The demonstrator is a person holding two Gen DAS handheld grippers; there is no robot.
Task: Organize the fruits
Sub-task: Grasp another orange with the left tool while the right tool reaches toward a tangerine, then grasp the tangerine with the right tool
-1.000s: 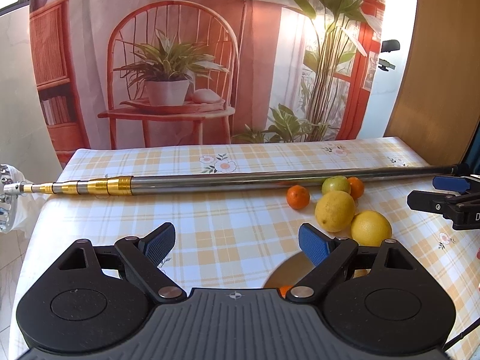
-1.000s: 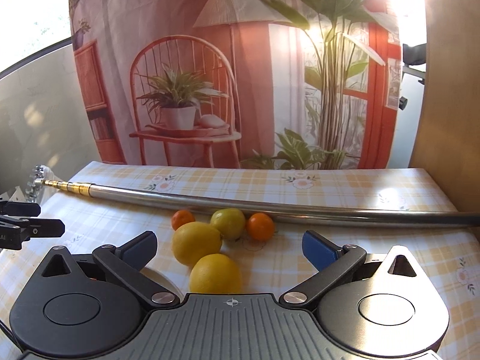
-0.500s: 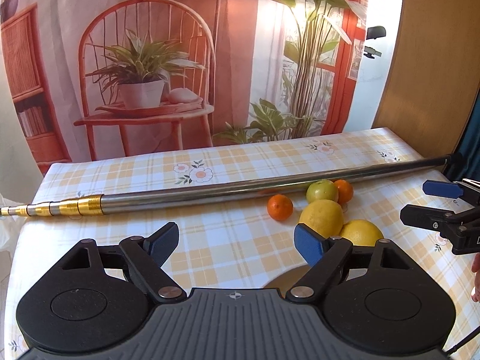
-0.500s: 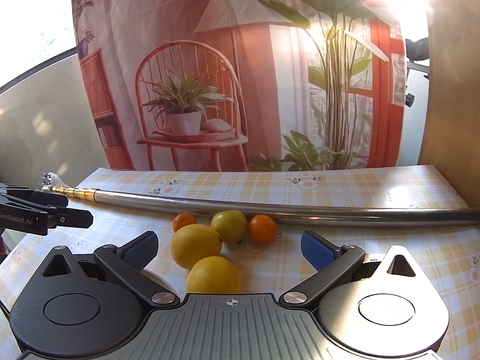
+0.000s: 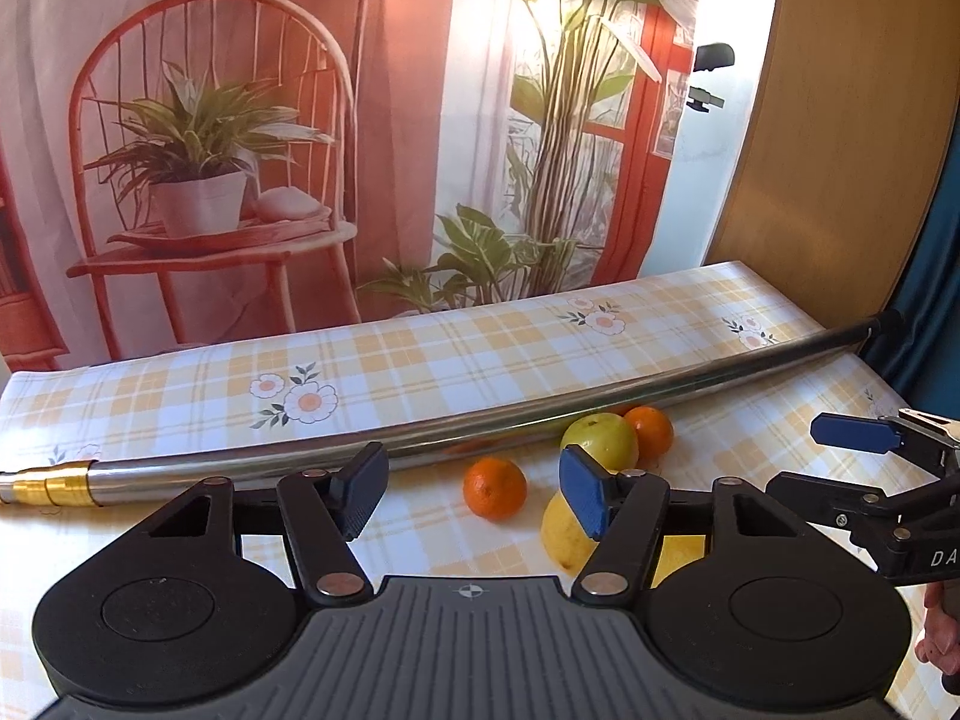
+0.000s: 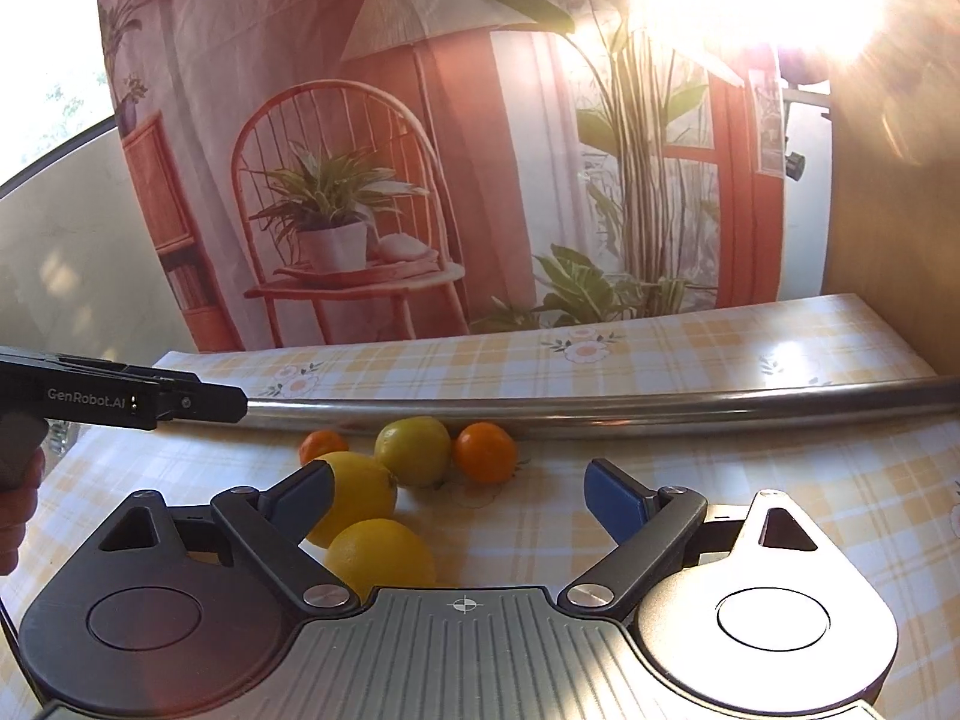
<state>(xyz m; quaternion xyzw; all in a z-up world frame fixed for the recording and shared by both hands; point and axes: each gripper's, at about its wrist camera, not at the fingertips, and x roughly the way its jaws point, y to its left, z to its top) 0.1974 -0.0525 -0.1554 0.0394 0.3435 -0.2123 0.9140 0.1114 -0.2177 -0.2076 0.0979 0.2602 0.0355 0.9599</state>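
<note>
tablecloth (image 5: 480,354) yellow-white plaid, daisies | lemons (image 6: 384,558) yellow | mandarins (image 5: 494,488) orange | pole (image 6: 600,411) silver

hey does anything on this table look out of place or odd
Yes: a long metal pole with a gold telescopic end lies across the checked tablecloth, right behind the fruit cluster of oranges, lemons and a greenish fruit. It is no fruit. Nothing looks spilled or damaged.
</note>
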